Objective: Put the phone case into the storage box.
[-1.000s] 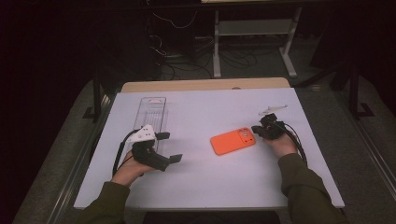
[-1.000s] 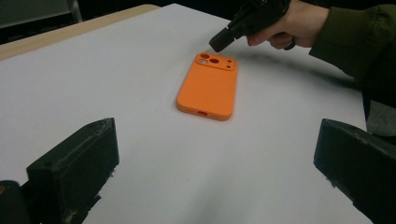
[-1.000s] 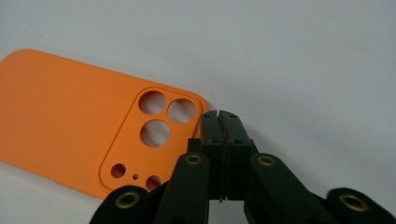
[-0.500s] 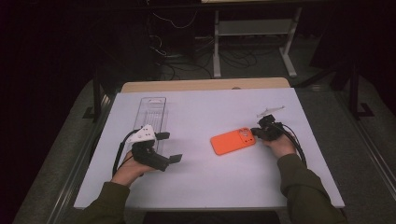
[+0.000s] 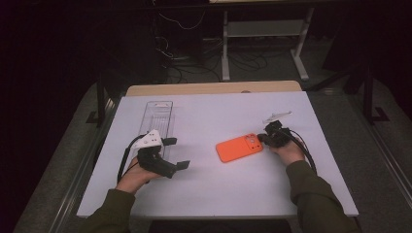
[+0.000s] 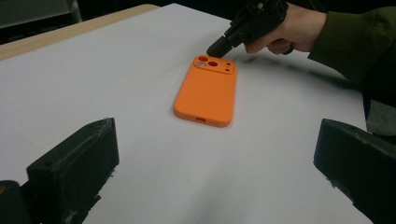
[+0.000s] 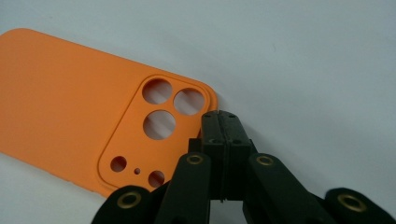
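Observation:
An orange phone case (image 5: 240, 148) lies flat on the white table, back side up, with its camera holes toward the right hand. My right gripper (image 5: 261, 138) is shut, and its joined tips sit at the camera-end corner of the case (image 7: 60, 98). In the right gripper view, nothing shows between the shut jaws of the right gripper (image 7: 219, 116). The left gripper (image 5: 177, 153) rests to the left of the case, open and holding nothing. From the left gripper (image 6: 215, 186) view, the case (image 6: 208, 91) lies ahead between the wide jaws, with the right gripper (image 6: 215, 49) touching its far end.
A clear plastic tray (image 5: 158, 119) lies lengthwise at the left of the table, just behind the left hand. A wooden strip (image 5: 214, 88) runs along the table's far edge. Beyond it are a desk frame and cables on the dark floor.
The right gripper has edged slightly left toward the case's camera end. The case and the left gripper have stayed put.

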Demonstrator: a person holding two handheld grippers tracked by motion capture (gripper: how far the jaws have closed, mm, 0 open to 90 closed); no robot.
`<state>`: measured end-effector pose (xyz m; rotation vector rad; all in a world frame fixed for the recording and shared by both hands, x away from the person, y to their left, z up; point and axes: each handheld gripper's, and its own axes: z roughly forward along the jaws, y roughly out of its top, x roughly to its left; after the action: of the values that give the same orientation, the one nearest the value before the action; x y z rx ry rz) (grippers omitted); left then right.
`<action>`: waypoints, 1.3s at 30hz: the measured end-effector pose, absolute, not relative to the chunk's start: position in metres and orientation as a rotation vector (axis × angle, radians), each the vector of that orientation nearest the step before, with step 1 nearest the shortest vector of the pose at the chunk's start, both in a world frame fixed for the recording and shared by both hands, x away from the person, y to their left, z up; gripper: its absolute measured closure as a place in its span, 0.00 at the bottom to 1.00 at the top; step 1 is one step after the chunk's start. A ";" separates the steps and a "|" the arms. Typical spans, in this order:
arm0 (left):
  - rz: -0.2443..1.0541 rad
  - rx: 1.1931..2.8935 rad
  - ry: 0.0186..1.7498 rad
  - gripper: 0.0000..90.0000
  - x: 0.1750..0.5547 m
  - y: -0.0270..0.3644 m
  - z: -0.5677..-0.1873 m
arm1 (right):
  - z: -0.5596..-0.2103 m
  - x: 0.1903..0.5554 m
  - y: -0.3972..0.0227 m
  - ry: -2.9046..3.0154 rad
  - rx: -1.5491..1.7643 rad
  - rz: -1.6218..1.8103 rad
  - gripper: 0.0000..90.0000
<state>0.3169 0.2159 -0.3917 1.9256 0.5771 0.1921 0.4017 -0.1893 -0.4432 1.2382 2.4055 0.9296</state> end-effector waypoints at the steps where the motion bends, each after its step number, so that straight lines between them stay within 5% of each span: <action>1: 0.192 1.925 0.577 0.00 0.317 0.216 -0.392 | -0.443 0.402 -0.189 2.406 1.238 0.930 0.98; 39: 0.185 1.931 0.573 0.00 0.316 0.215 -0.392 | -0.432 0.389 -0.149 2.474 1.054 1.007 0.96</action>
<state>0.3162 0.2150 -0.3924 1.9309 0.5734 0.1847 0.3895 -0.1494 -0.4325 1.0538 2.4735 1.0070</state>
